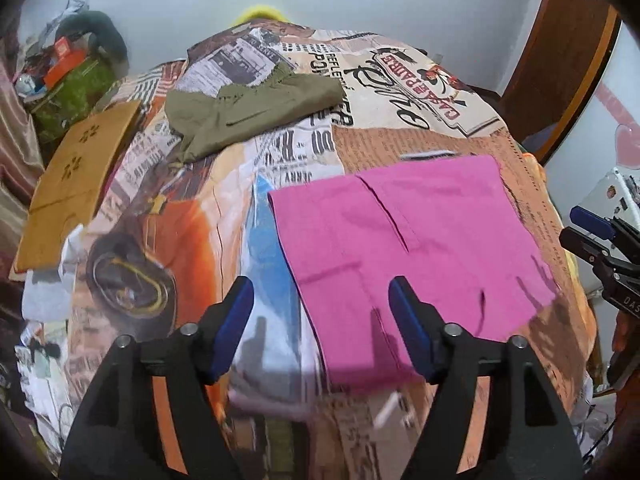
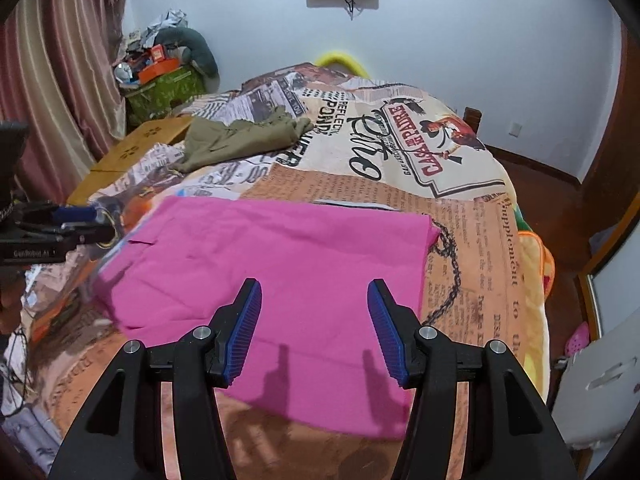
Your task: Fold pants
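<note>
Pink pants lie folded flat on the bed, bare bedspread around every edge. Left hand-held gripper and right hand-held gripper hover spread wide, holding nothing.
</note>
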`<state>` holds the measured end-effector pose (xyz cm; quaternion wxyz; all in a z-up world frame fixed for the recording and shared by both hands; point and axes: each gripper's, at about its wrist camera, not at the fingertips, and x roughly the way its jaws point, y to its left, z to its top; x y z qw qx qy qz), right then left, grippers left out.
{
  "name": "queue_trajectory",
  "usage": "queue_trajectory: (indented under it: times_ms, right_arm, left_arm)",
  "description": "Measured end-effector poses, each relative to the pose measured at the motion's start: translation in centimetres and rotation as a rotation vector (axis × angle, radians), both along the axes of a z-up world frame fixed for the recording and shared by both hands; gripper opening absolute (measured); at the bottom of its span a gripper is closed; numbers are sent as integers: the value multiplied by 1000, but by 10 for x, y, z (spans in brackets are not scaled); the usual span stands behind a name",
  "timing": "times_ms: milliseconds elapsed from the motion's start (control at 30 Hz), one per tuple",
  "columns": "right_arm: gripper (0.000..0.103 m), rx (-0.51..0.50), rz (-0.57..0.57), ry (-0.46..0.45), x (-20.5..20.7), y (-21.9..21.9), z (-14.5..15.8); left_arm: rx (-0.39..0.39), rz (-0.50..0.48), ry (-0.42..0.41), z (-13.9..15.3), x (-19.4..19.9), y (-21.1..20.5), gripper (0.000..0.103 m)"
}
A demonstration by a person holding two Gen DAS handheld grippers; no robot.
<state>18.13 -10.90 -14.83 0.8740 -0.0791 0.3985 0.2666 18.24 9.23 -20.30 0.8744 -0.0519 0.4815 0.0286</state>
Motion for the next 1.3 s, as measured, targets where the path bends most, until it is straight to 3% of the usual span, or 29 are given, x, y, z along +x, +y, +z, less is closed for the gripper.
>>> queue_trajectory:
  times_ms: [267, 467, 567, 900, 1000, 1300]
  right_arm:
    - [52, 22, 21, 12, -24, 8, -2]
    - [52, 26, 33, 60, -31, 16, -24]
    - [52, 19, 15, 110, -25, 18, -42]
    - [52, 12, 6, 184, -23, 18, -68]
    - [54, 23, 9, 198, -22, 17, -70]
    - [58, 33, 21, 202, -22, 19, -72]
  left_arm:
    - [-100, 30, 48, -23, -33, -13, 76]
    - [-229, 90, 90, -44, -46, -14, 76]
    - [-234, 82, 81, -44, -50, -20, 76]
    - [-367, 66, 99, -51, -38, -30, 78]
    - [-469, 66, 98, -53, -32, -26, 90]
    - [-538, 126, 103, -57, -5, -25, 90]
